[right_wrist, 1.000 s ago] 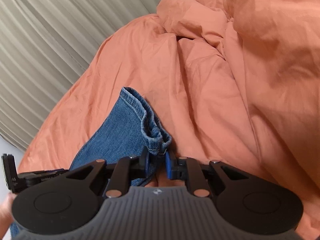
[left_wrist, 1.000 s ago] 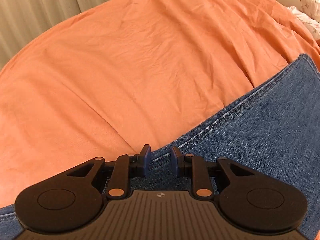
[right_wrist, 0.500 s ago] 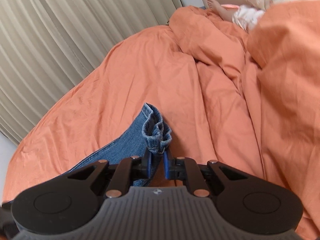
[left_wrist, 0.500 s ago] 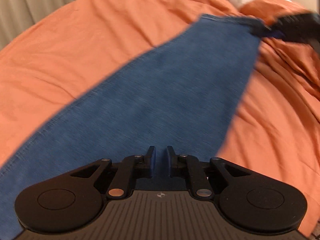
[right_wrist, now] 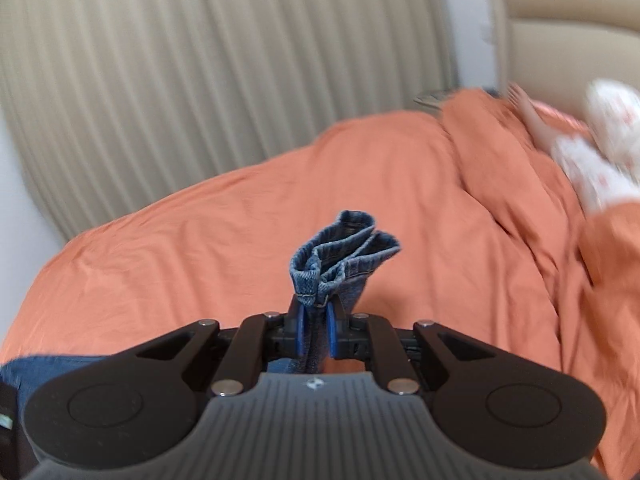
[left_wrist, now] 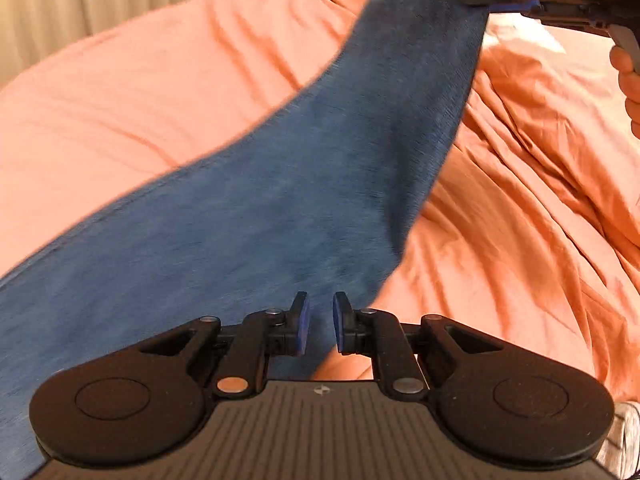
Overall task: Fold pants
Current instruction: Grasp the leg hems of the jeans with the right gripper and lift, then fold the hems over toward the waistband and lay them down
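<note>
We are lifting the jeans (left_wrist: pixel 304 184) off the bed (left_wrist: pixel 140 92), hem end raised, the rest sloping down toward the orange duvet. The right gripper (right_wrist: pixel 316 330) is pinching the bunched hem (right_wrist: pixel 344 256) between its fingers, several denim layers stacked in the clamp. The left gripper (left_wrist: pixel 319 322) is hovering just above the mid-leg denim, fingers narrowly parted and holding nothing that we can make out (the left view is motion-blurred). Seen from the left, the right gripper (left_wrist: pixel 516 2) is gripping only the hem's corner.

Risks we are judging: the corner grip is shallow, so the hanging weight may peel a layer out. With one end held, the leg may twist and fold crooked. The duvet's soft ridges near the jeans may spoil any crease.
</note>
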### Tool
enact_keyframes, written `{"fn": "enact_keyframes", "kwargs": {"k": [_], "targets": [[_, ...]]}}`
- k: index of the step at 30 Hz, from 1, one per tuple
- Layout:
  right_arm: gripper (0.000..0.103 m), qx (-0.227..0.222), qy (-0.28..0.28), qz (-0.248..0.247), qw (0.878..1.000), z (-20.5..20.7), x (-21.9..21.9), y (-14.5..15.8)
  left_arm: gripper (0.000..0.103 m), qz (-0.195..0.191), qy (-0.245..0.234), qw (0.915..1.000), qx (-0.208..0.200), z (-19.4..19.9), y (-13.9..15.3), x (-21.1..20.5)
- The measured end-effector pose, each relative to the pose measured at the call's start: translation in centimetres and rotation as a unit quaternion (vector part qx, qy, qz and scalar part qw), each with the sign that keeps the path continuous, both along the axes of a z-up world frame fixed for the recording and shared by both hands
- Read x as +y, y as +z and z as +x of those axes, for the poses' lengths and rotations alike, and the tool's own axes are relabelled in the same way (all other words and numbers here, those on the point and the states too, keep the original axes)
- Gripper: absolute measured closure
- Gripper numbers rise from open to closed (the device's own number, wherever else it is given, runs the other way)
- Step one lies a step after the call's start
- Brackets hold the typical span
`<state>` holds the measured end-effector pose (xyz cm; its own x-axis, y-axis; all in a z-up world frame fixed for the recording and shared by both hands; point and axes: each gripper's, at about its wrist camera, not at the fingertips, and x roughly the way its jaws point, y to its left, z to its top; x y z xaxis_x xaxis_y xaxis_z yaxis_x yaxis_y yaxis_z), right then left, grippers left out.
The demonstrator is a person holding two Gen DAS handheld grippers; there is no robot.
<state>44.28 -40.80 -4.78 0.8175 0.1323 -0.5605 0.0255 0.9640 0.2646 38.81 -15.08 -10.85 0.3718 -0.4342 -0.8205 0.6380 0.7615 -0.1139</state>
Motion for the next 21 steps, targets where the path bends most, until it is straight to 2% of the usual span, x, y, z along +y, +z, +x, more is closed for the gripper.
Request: {"fn": "enact_keyframes", "kwargs": {"k": [2,5,8,12,14,17,19,21], "targets": [[0.096,-0.007,0.011,-0.020,1.000,0.0,2.8,1.4,0.086,-0.006,0.023,0.9997,-0.009,-0.3,1.2,2.8],[0.097,-0.019,0.037,-0.023,0.999,-0.2,7.0,2.8,0.085,-0.019,0.063,0.9978,-0.012,-0.7,2.3,7.1],[0.097,-0.020,0.069,-0.030,0.997,-0.2,11.7,3.5,0.083,-0.028,0.102,0.9944,-0.006,-1.5,2.4,10.9],[0.097,-0.012,0.112,-0.039,0.993,0.0,18.3,3.0,0.083,-0.013,0.133,0.9909,-0.009,-2.7,1.8,14.8],[0.097,0.001,0.136,-0.031,0.990,-0.2,21.5,1.5,0.083,-0.016,0.146,0.9892,0.000,-3.2,1.3,16.5],[0.097,0.043,0.178,-0.027,0.983,-1.1,26.4,-2.4,0.083,-0.027,0.167,0.9856,0.012,-3.9,0.5,18.9],[0.097,0.085,0.216,-0.048,0.971,-2.2,29.8,-6.0,0.083,-0.034,0.177,0.9835,0.020,-4.1,0.0,20.2],[0.096,0.125,0.249,-0.092,0.956,-3.5,32.7,-9.3,0.081,-0.042,0.183,0.9818,0.028,-4.2,-0.5,20.8]]}}
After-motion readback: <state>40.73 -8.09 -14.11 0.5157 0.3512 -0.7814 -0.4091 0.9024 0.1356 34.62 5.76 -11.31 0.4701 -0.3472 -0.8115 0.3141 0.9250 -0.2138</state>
